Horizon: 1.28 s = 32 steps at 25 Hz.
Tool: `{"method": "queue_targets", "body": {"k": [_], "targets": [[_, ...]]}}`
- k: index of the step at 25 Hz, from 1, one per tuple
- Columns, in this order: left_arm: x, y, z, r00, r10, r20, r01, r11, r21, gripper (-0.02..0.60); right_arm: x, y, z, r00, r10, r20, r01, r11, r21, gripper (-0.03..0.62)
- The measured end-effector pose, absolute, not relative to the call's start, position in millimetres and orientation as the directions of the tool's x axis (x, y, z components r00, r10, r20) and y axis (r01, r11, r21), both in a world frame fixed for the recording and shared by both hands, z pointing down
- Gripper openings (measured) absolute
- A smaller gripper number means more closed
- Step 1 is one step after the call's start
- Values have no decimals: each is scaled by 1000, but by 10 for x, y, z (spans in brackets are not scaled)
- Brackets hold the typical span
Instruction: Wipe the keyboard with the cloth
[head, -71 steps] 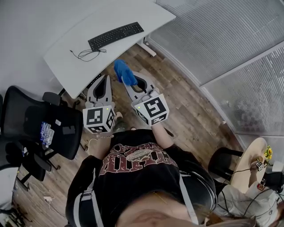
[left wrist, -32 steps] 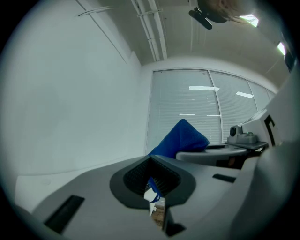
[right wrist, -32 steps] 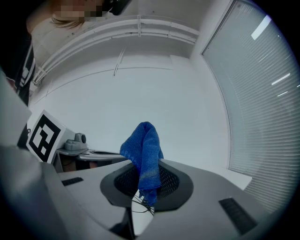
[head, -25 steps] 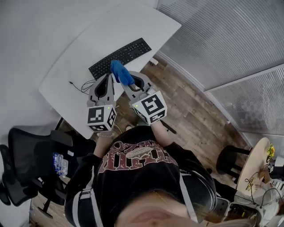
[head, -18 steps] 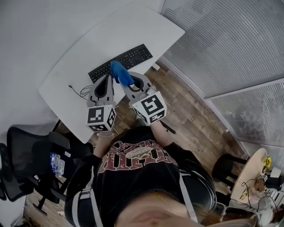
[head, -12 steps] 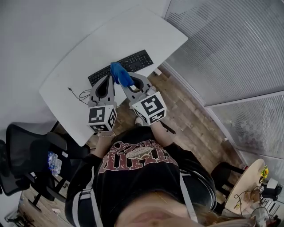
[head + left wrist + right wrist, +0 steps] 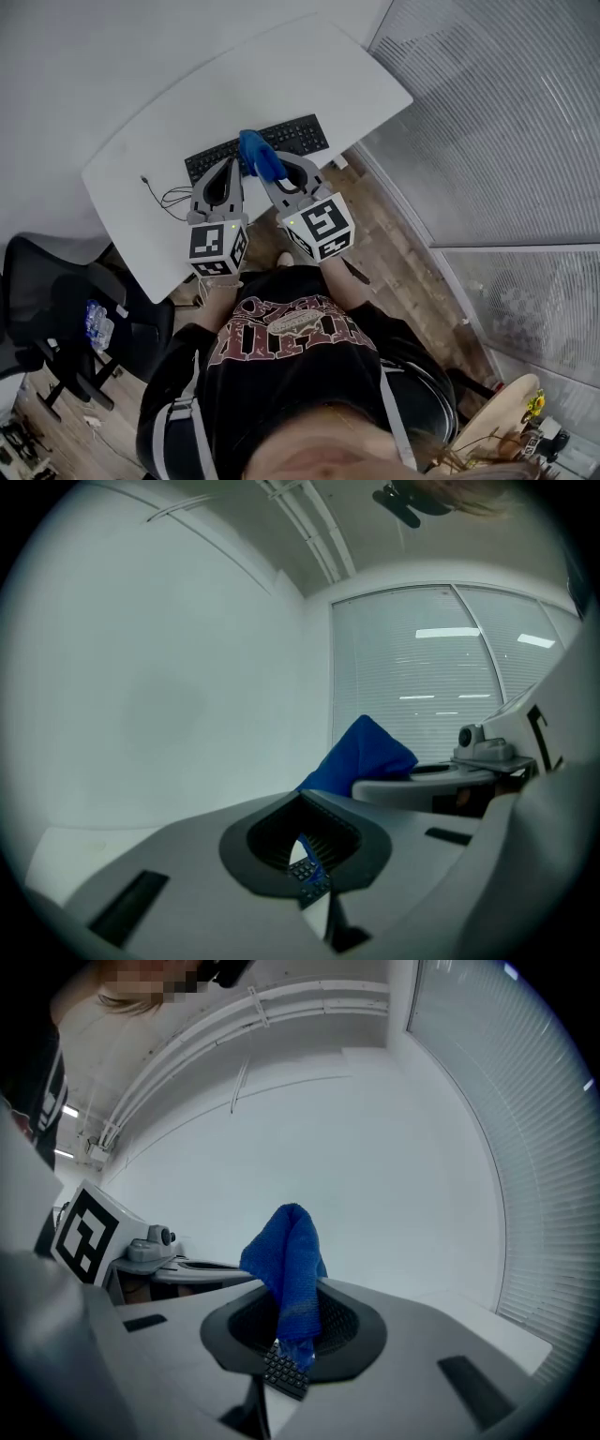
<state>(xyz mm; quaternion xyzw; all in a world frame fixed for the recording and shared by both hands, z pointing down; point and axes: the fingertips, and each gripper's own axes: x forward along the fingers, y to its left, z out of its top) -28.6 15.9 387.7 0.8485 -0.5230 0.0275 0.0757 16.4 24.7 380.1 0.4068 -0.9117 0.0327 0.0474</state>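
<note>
The right hand-held gripper (image 7: pixel 269 176) pinches a crumpled blue cloth (image 7: pixel 254 150) over the black keyboard (image 7: pixel 298 137). The left hand-held gripper (image 7: pixel 225 170) is clenched, empty. Dragging across the keys could tug the cloth free.

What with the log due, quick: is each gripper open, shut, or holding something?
Left gripper: shut, nothing between its jaws.
Right gripper: shut on the blue cloth.

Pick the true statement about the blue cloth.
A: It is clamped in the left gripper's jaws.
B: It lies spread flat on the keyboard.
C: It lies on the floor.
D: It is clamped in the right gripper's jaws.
D: the right gripper view shows the blue cloth pinched between the jaws of the right gripper, with its free end sticking up past them.
</note>
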Motion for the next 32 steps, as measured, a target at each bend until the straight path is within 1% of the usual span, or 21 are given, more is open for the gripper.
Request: {"method": "queue_targets", "body": {"k": [12, 18, 24, 32], "targets": [[-443, -244, 3936, 448, -881, 149, -894, -438, 100, 37, -30, -133, 3883, -680, -719, 140, -728, 685, -22, 57], [-626, -467, 4022, 447, -878, 171, -894, -435, 105, 37, -185, -373, 3924, -679, -718, 155, -729, 684, -24, 57], [-1034, -657, 4199, 414, -887, 205, -910, -399, 113, 37, -505, -584, 4023, -685, -705, 180, -720, 693, -27, 57], [-1674, -823, 4664, 343, -888, 305, -939, -326, 106, 37, -952, -857, 4282, -692, -685, 227, -711, 702, -51, 57]]}}
